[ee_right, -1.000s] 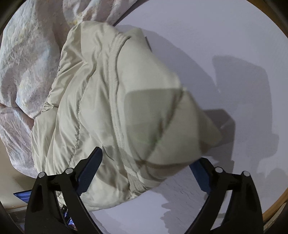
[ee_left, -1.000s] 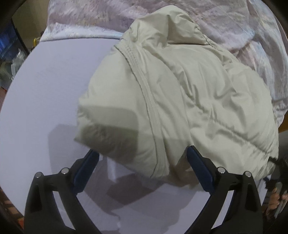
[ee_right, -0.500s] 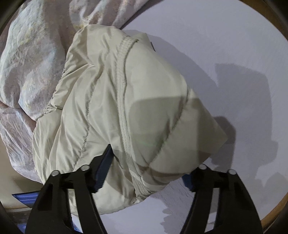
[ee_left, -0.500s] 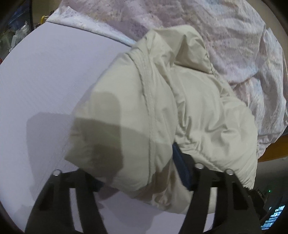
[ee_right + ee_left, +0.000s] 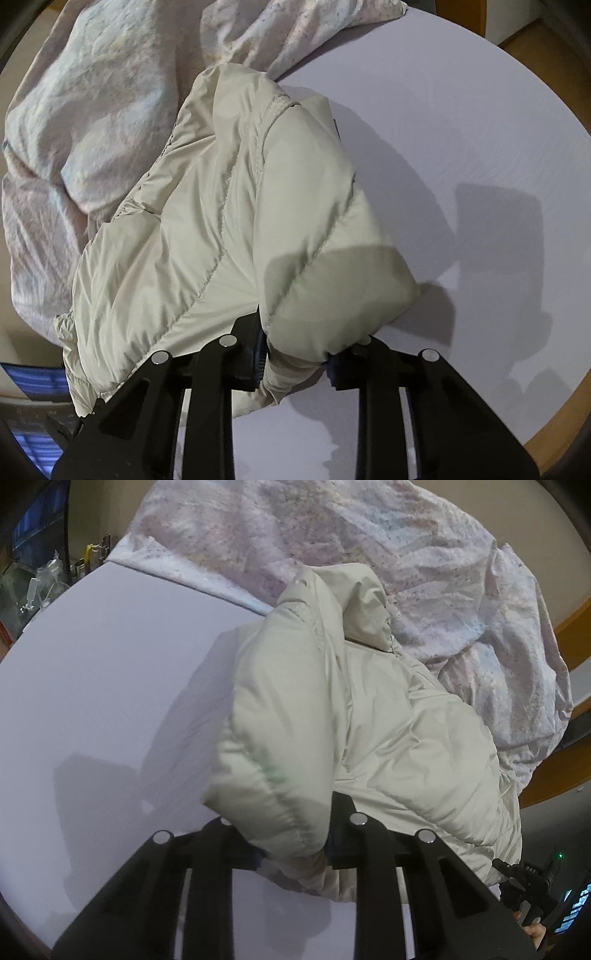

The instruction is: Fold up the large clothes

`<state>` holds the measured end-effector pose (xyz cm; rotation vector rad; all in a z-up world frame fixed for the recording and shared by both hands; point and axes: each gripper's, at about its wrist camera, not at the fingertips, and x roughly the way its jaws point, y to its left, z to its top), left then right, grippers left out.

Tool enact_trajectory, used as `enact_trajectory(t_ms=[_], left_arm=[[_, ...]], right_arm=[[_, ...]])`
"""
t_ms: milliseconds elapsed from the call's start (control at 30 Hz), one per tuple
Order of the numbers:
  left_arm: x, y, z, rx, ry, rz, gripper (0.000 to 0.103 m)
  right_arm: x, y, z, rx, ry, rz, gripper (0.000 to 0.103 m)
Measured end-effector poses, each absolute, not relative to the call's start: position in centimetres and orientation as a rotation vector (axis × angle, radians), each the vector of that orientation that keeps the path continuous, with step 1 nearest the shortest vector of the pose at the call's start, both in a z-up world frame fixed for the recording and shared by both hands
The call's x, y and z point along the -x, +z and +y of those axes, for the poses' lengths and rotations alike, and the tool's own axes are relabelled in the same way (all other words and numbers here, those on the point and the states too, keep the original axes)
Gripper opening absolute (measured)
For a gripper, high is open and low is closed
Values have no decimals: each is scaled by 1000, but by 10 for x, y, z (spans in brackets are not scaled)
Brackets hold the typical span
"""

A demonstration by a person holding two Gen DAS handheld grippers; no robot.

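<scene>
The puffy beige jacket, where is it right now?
In both wrist views the jacket lies bunched on the white table, against the floral sheet, its near folds pinched in both grippers' jaws.

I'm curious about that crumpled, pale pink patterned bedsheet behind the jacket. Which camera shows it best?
The left wrist view: the crumpled pink patterned bedsheet spreads across its whole upper half, beyond the puffy cream jacket. The right wrist view shows only a bunched part at upper left.
</scene>
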<state>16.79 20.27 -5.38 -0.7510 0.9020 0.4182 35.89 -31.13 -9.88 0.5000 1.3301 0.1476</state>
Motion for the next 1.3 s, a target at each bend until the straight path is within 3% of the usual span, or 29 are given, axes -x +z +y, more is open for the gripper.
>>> enact_trajectory(t_ms=[600,667,733,767,867,933,1133,1300], left_arm=[[-66,-58,192,711,448,946,24],[-65,-61,192,704,454,951,28],[-63,-62,193,712,466,953,34],[-63,-62,193,710,474,954,36],[-63,-62,192,690,486,958,43],[-65,-63,193,684,490,963,55],[-71,-66,194,714,487,955,70],[-72,-69,195,749,500,930,75]], right_arm=[[-285,-111,-316,-510,226,1403,28],[-284,-109,-313,-483,208,1398,36],[-273,-98,-323,-395,135,1373,63],[-267,-90,-331,-360,110,1337,66],[-260,-66,-340,-254,39,1229,69],[-261,-52,-340,-213,33,1180,69],[-268,-16,-282,-56,198,1052,71],[-269,-26,-198,55,366,1033,71]])
